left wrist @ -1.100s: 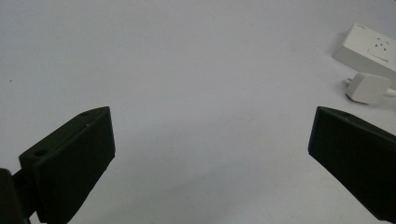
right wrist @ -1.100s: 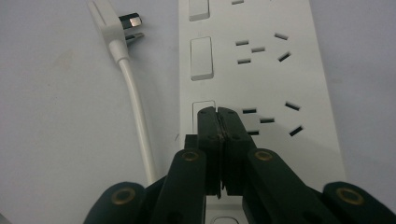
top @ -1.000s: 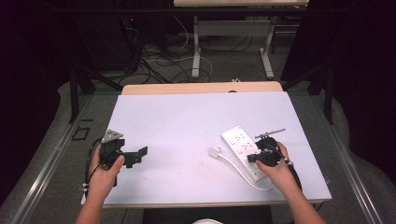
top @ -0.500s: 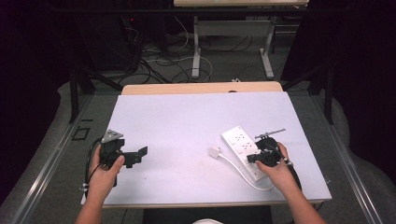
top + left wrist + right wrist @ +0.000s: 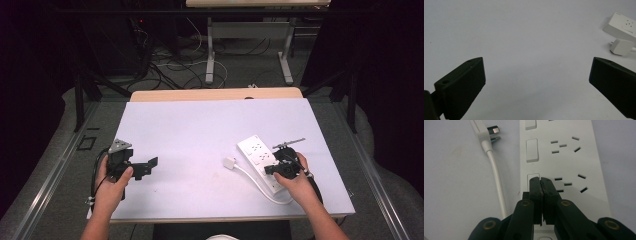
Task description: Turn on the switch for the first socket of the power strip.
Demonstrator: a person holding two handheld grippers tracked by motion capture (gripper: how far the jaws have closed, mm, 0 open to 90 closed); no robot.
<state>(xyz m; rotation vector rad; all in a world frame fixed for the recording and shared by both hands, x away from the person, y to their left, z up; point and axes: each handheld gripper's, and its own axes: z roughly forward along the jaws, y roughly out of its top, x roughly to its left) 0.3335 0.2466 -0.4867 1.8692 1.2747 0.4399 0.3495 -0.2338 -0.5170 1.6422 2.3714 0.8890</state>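
A white power strip (image 5: 261,159) lies on the table's right side, its white cable (image 5: 255,181) curling to a plug (image 5: 229,163) beside it. In the right gripper view the strip (image 5: 571,162) shows rocker switches and socket slots. My right gripper (image 5: 540,180) is shut, its tips pressed on the nearest switch (image 5: 533,175). From above, that gripper (image 5: 270,169) sits over the strip's near end. My left gripper (image 5: 150,163) is held open over bare table at the left, jaws wide apart, nothing between them. The strip (image 5: 622,23) and plug (image 5: 621,46) appear far off in the left gripper view.
The white table top (image 5: 200,135) has a wooden strip (image 5: 215,94) along its far edge. Beyond it the floor holds cables and metal table legs (image 5: 210,55). A small dark metal tool (image 5: 288,143) lies just right of the power strip.
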